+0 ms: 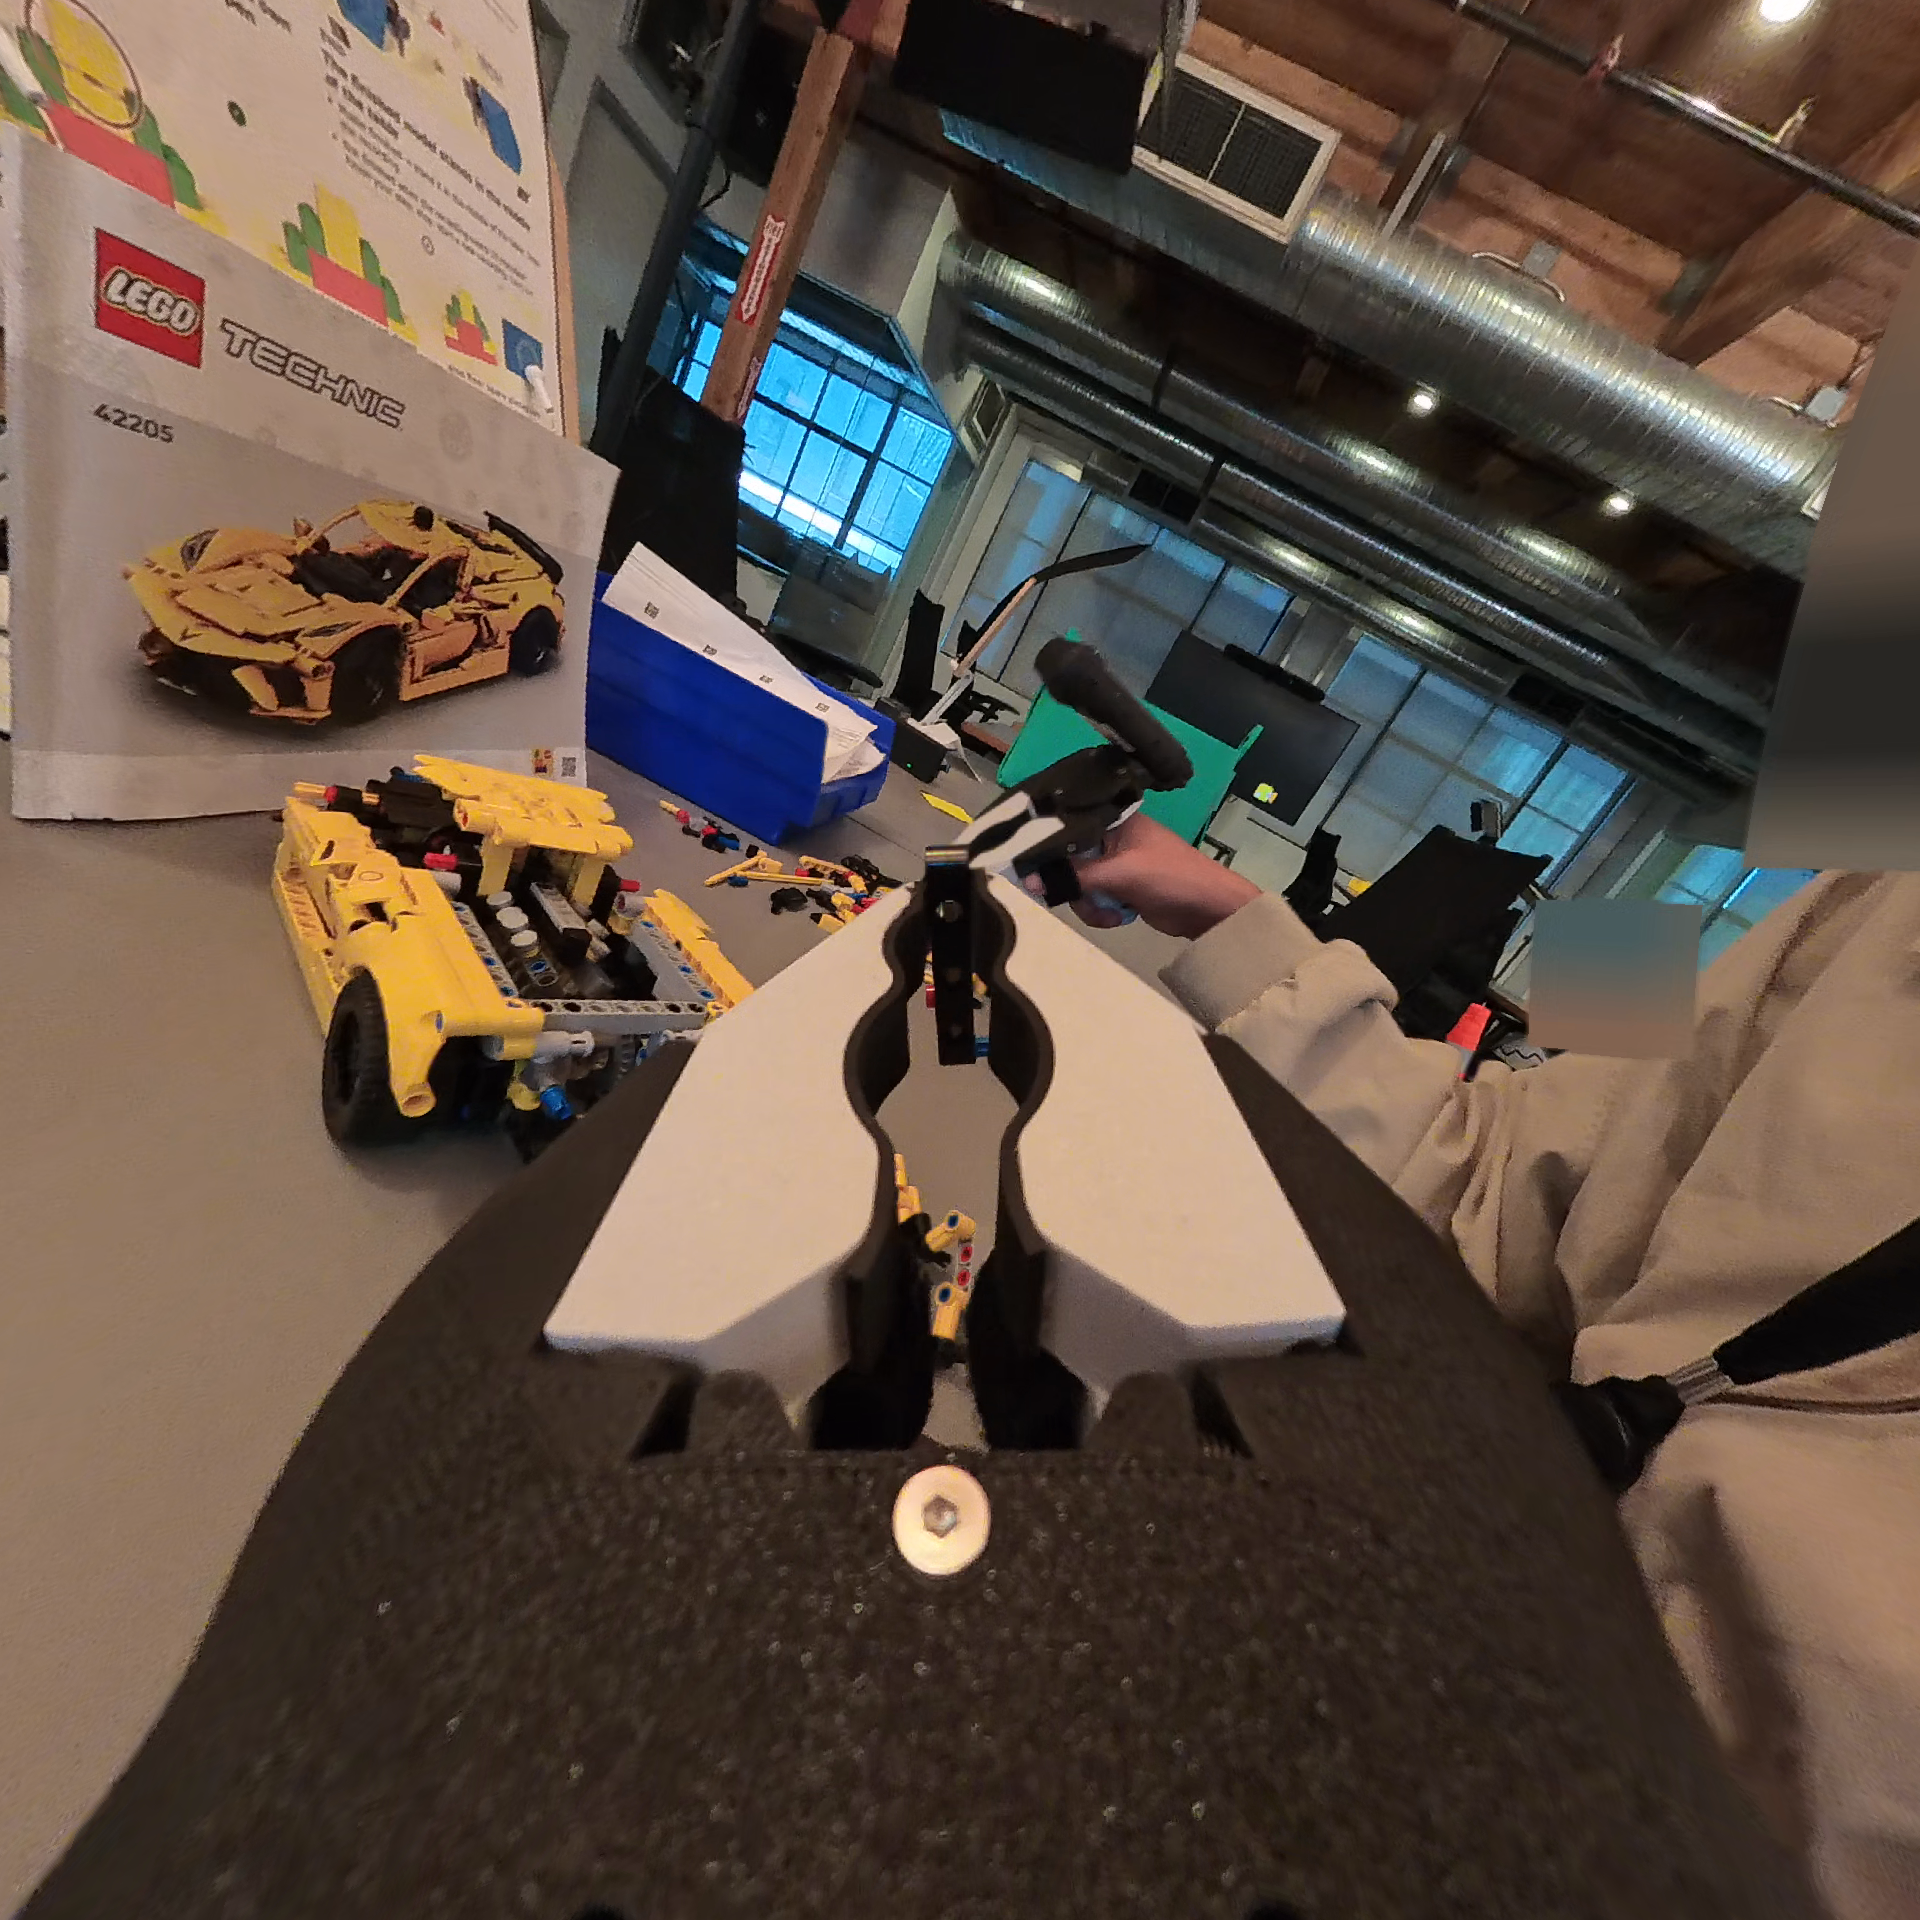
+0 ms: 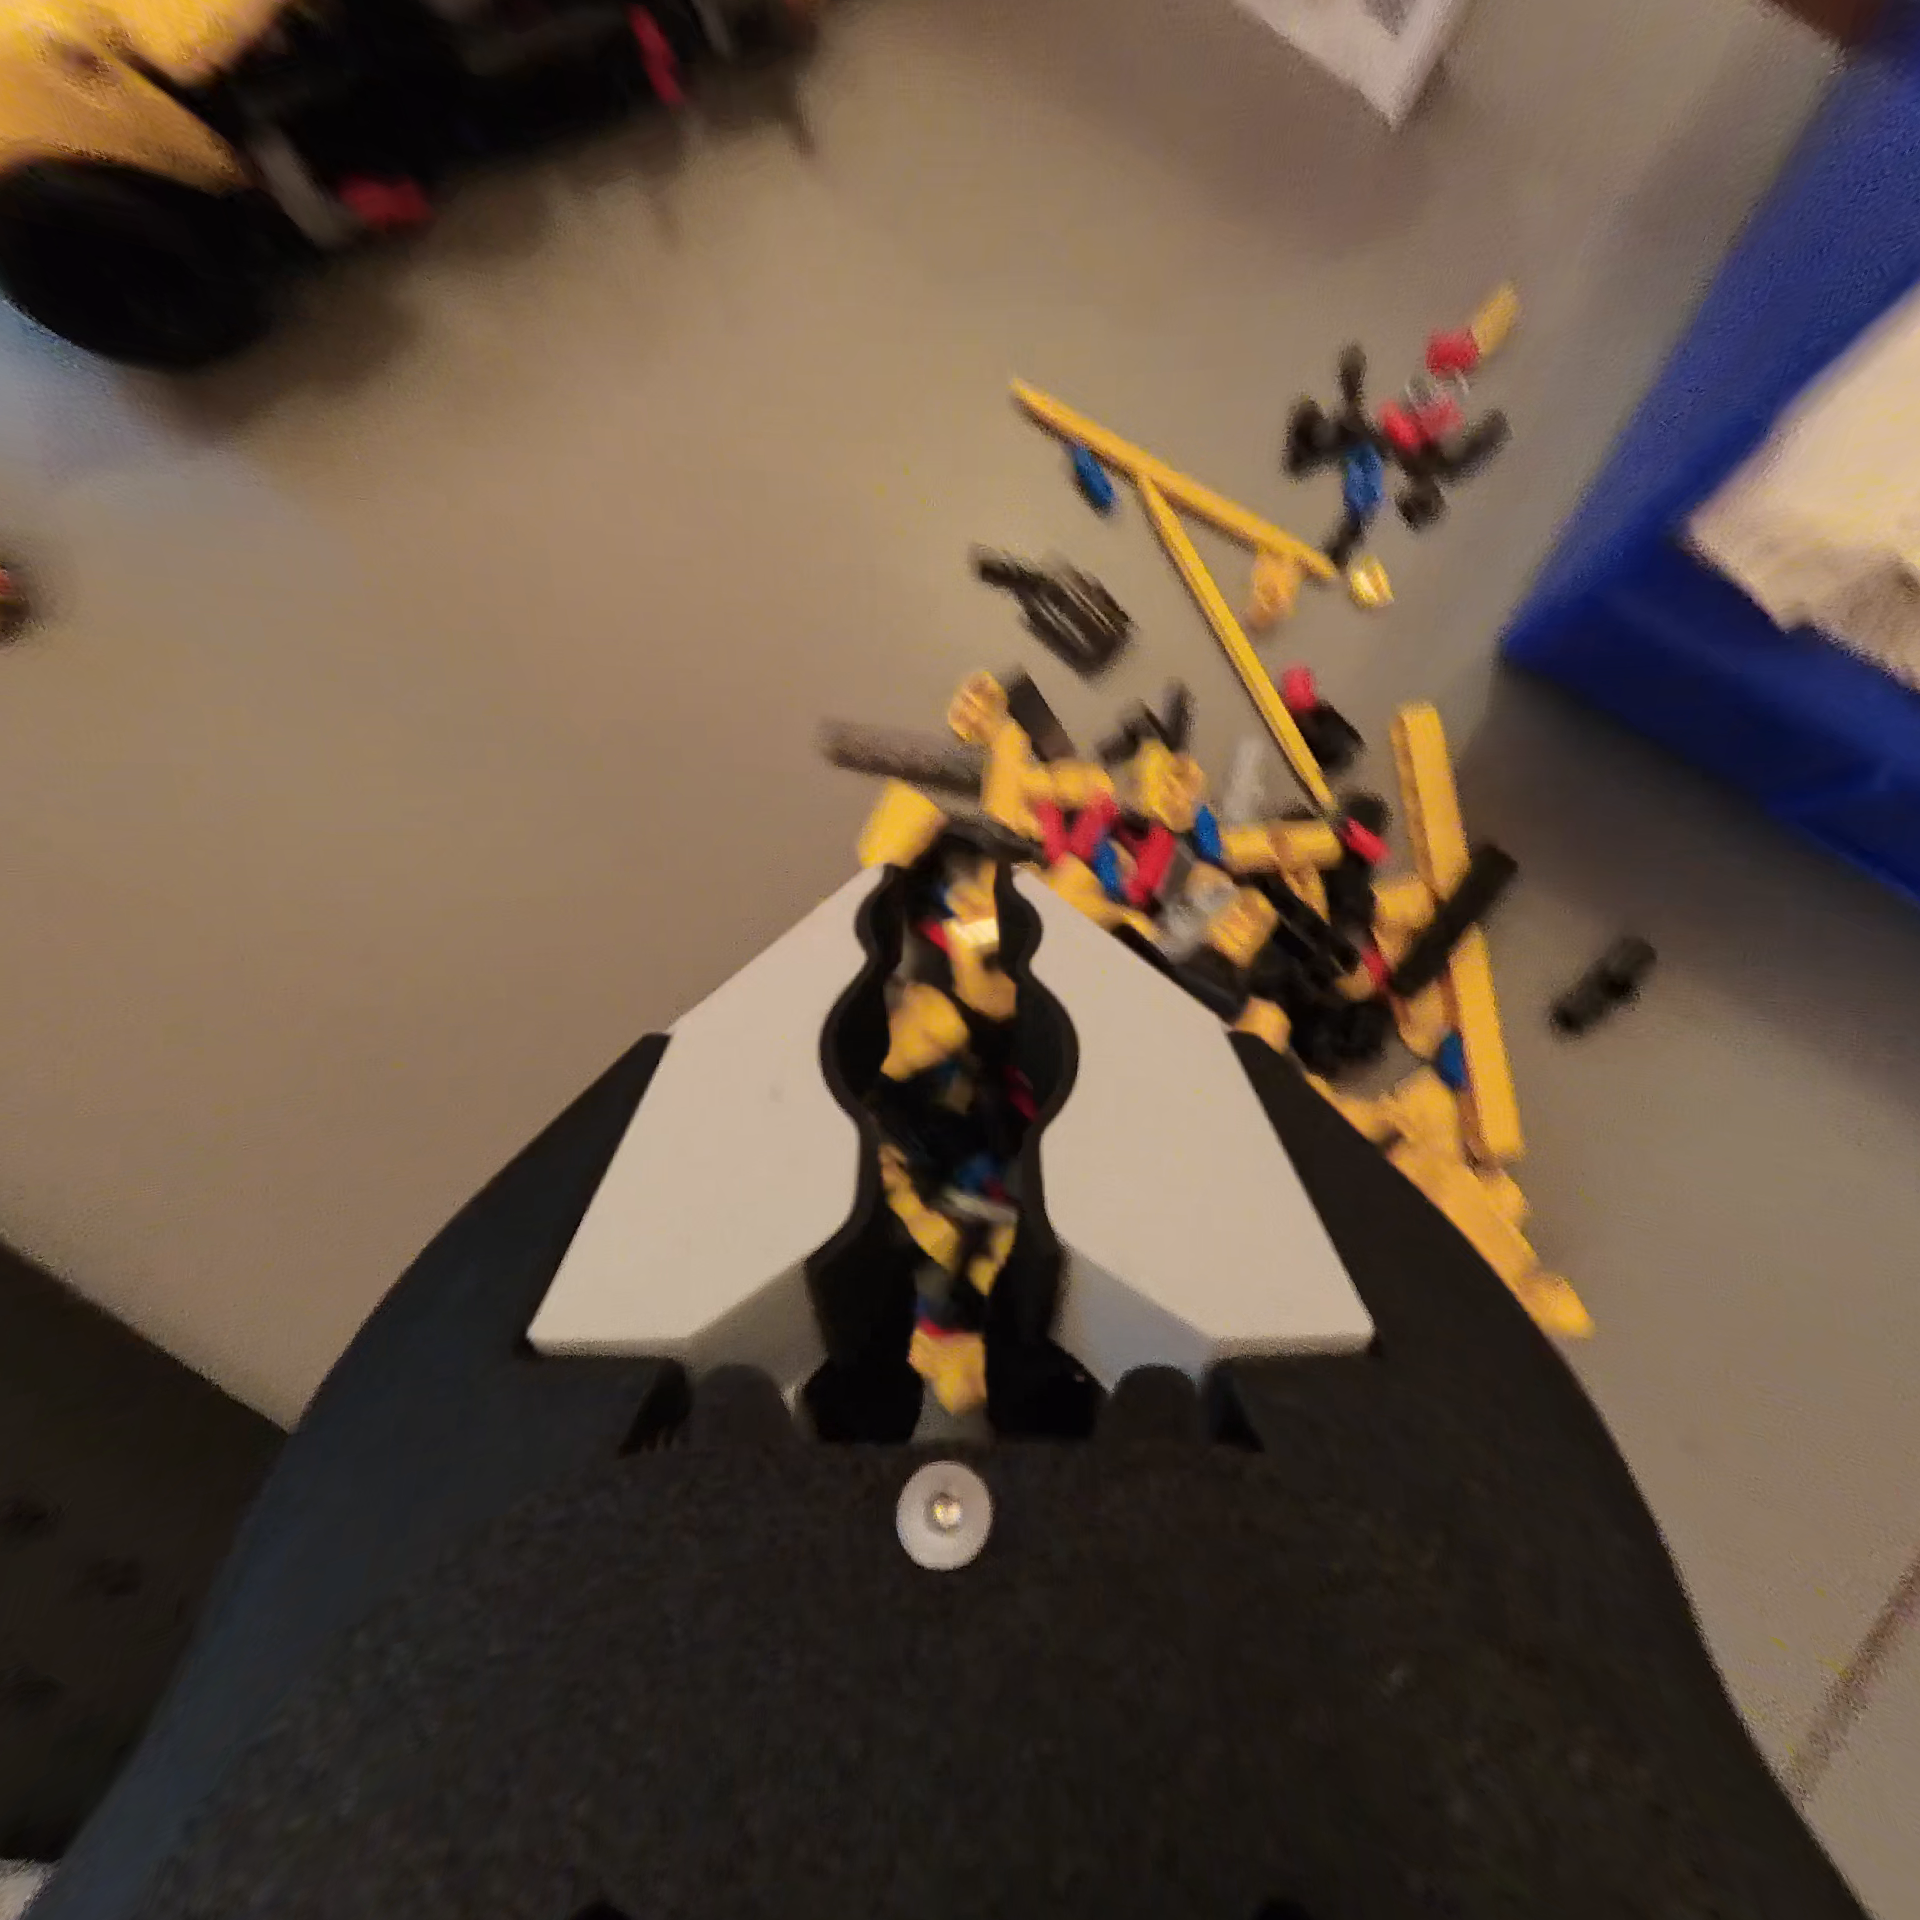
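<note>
My left gripper (image 1: 951,894) is shut on a short black holed beam (image 1: 953,977), which stands upright between the white fingertips above the grey table (image 1: 156,1195). A partly built yellow toy car (image 1: 468,935) sits on the table to its left. My right gripper (image 2: 948,878), also visible beyond the beam in the left wrist view (image 1: 987,831) in a person's hand (image 1: 1143,883), hangs over a pile of loose yellow, black, red and blue pieces (image 2: 1247,883). Its jaws stand close together. The view is blurred, so I cannot tell if a piece sits between them.
An instruction booklet (image 1: 301,520) leans upright behind the car, with a printed sheet (image 1: 312,135) behind it. A blue bin (image 1: 717,717) with white paper bags stands at the back, and shows at the right in the right wrist view (image 2: 1714,582). The person's beige sleeve (image 1: 1507,1091) is at right. The left gripper's tips are roughly 35 centimeters from the right gripper's.
</note>
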{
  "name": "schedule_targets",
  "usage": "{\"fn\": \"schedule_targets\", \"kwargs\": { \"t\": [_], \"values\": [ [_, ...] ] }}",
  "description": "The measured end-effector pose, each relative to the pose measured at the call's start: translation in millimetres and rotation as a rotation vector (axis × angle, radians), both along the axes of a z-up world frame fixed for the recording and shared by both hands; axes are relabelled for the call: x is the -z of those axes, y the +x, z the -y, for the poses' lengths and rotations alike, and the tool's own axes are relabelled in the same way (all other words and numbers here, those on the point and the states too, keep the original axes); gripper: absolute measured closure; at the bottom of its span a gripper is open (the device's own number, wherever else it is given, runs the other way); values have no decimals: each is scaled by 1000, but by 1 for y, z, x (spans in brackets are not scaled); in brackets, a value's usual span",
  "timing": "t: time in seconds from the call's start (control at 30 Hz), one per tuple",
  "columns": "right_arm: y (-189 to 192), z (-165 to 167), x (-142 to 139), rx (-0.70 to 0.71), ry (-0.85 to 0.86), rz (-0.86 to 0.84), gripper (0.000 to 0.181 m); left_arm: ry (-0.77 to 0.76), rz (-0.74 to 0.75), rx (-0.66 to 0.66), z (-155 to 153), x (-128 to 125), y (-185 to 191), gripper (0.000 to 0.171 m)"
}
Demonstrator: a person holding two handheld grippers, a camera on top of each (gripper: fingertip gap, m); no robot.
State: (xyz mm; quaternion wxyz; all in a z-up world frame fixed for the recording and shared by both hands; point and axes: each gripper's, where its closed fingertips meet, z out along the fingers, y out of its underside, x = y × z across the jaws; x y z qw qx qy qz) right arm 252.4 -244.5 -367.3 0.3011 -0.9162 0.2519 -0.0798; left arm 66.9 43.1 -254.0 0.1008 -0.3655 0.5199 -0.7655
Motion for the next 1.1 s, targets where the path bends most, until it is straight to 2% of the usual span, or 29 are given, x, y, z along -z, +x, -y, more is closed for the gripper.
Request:
{"fn": "schedule_targets", "kwargs": {
  "t": [0.03,0.1,0.17,0.23,0.33,0.4,0.53,0.67,0.77,0.87,1.1],
  "values": [
    [-8,-23,-11,-38,62,15,162,5,-11,-11,-1,2,2,165],
    [-36,-90,-40,-143,227,82,154,31,-34,-69,-6,8,7,165],
    [-87,-163,-56,-266,349,140,145,67,-89,-150,-13,20,17,165],
    [-139,-221,-51,-313,388,175,142,106,-149,-197,-18,33,23,166],
    [-164,-264,-42,-272,298,413,148,107,-180,-216,-17,37,25,165],
    [-170,-275,-49,-261,286,486,154,103,-193,-219,-15,38,26,166],
    [-180,-284,-37,-280,291,381,152,79,-210,-225,-12,37,25,166],
    [-177,-280,-47,-265,321,422,173,66,-215,-207,-9,35,23,166],
    [-181,-282,-39,-289,307,389,168,65,-205,-204,-8,33,21,165],
    [-179,-280,-43,-279,317,400,175,63,-196,-200,-8,32,20,165],
    [-177,-279,-39,-281,320,332,176,145,-147,-233,-3,33,22,165]
  ]
}}
